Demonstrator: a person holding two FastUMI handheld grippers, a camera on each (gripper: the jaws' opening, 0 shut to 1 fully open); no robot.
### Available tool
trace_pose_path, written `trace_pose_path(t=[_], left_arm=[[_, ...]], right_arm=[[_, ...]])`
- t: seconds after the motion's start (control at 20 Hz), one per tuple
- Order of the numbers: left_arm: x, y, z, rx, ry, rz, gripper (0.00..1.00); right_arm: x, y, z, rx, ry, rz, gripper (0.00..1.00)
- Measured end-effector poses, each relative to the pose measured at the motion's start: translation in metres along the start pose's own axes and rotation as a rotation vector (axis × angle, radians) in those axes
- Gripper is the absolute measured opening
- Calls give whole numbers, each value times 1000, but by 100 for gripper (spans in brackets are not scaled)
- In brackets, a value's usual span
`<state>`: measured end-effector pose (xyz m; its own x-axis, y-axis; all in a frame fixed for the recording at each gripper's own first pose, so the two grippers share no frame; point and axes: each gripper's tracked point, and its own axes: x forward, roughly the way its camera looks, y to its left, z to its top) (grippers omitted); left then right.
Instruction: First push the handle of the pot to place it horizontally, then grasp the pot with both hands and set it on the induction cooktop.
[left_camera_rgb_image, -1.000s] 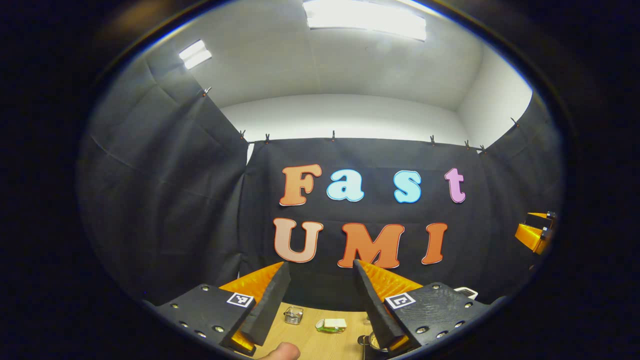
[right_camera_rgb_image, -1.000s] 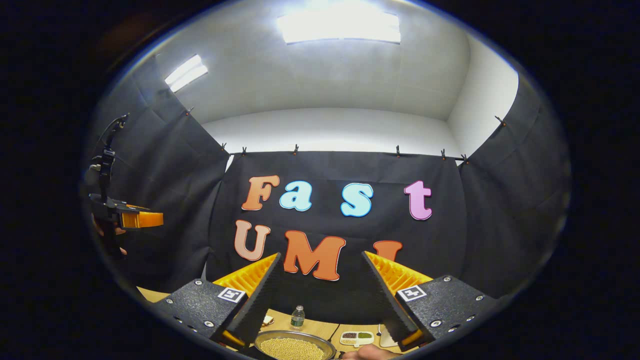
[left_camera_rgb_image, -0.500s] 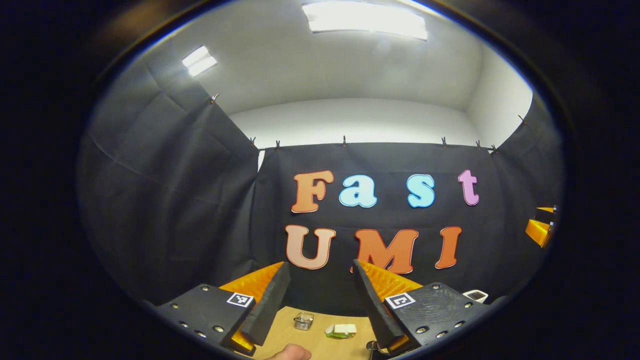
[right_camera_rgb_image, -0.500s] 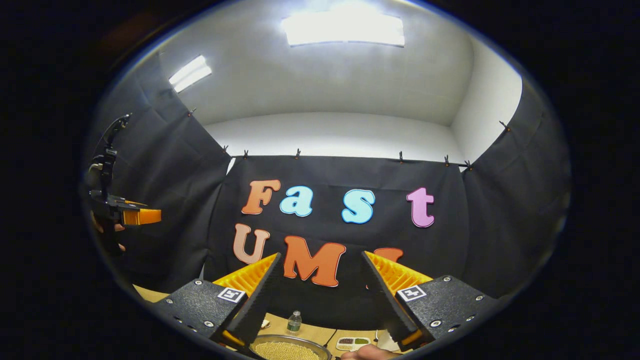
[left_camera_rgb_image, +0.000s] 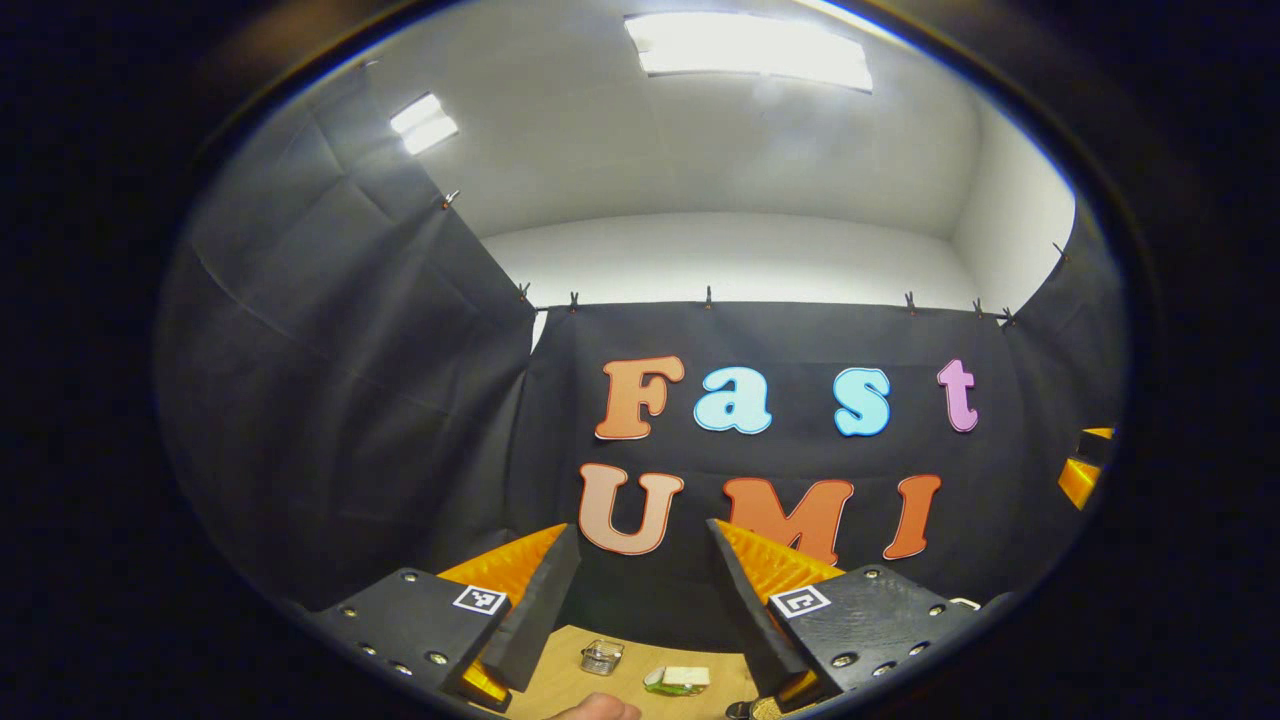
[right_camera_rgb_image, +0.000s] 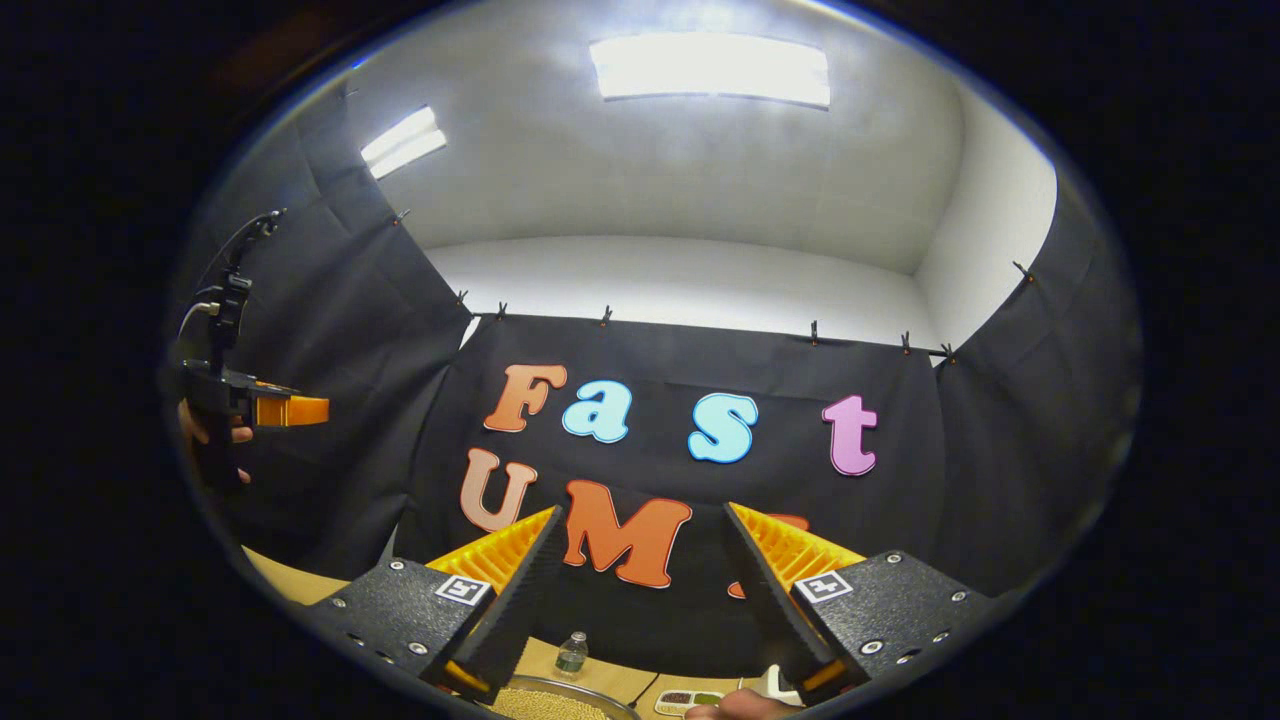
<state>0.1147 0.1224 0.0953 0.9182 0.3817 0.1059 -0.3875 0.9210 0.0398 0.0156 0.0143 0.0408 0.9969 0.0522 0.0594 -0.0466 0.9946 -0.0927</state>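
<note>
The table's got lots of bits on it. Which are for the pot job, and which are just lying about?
For the job:
- pot, filled with yellowish grains, at the bottom of the right gripper view
- left gripper and right gripper, both with jaws open

Lying about:
- small bottle
- compartment tray
- small glass jar
- green-and-white item

A round metal pot (right_camera_rgb_image: 560, 703) filled with small yellowish grains is seen at the bottom edge of the right gripper view, resting on the table (right_camera_rgb_image: 290, 580), its handle hidden.
</note>
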Motion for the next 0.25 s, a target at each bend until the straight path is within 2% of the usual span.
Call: trace_pose_path(t=[0.25], left_arm=[[11, -7, -9, 22, -17, -16, 80]], right_arm=[[14, 2, -5, 18, -4, 11, 95]])
